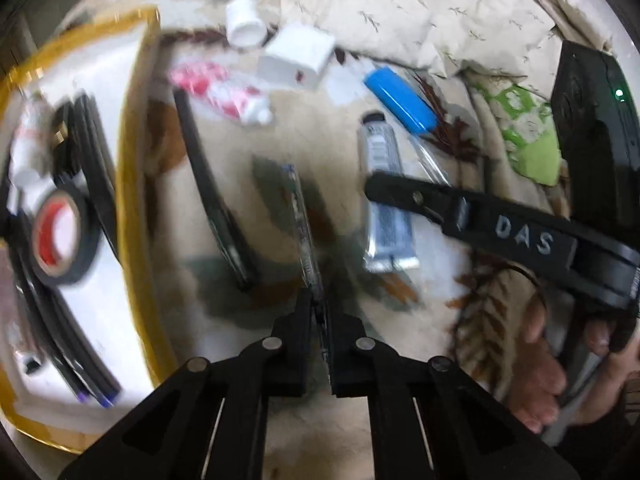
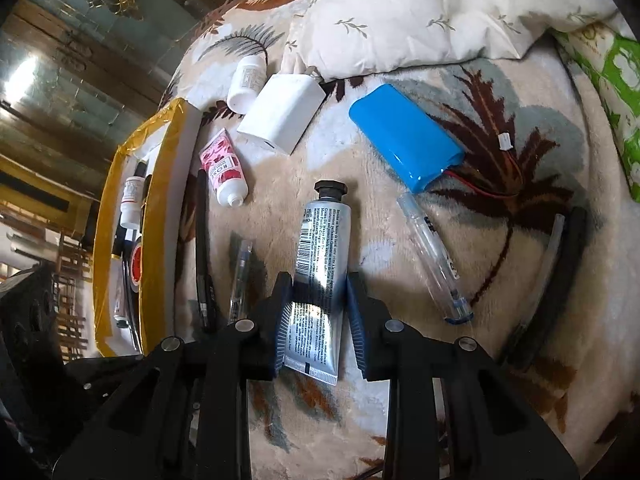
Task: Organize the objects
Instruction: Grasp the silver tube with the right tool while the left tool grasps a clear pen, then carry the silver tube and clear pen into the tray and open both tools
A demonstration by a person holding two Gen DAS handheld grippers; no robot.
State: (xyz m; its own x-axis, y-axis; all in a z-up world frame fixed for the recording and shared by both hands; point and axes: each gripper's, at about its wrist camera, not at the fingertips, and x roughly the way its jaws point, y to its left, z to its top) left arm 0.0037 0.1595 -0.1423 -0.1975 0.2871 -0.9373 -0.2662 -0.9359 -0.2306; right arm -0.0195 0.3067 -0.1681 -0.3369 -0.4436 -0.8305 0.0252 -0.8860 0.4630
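Black left gripper (image 1: 319,312) is clenched on a clear-barrelled pen (image 1: 303,224), which lies on the plush leaf-patterned blanket (image 2: 520,280); the wrist view is motion-blurred, so lift-off cannot be judged. Right gripper (image 2: 316,292) has its jaws set either side of a silver squeeze tube with black cap (image 2: 320,248), pads apparently touching the tube's flat lower end; the tube rests on the blanket.

Left of the clamped pen lies a long black pen (image 1: 216,196). Further back: a pink floral tube (image 1: 220,92), a white rectangular charger block (image 1: 296,58), a small white bottle (image 1: 245,20), and a blue shrink-wrapped battery pack (image 2: 404,136) with red and black leads. A second clear pen (image 2: 434,256) lies right of the silver tube, just below the battery.

At far left is a white tray with yellow-taped rim (image 1: 136,200), holding a roll of black tape with red core (image 1: 60,236), several dark pens and a white bottle. A cream leaf-print pillow (image 2: 420,12) sits behind the objects.
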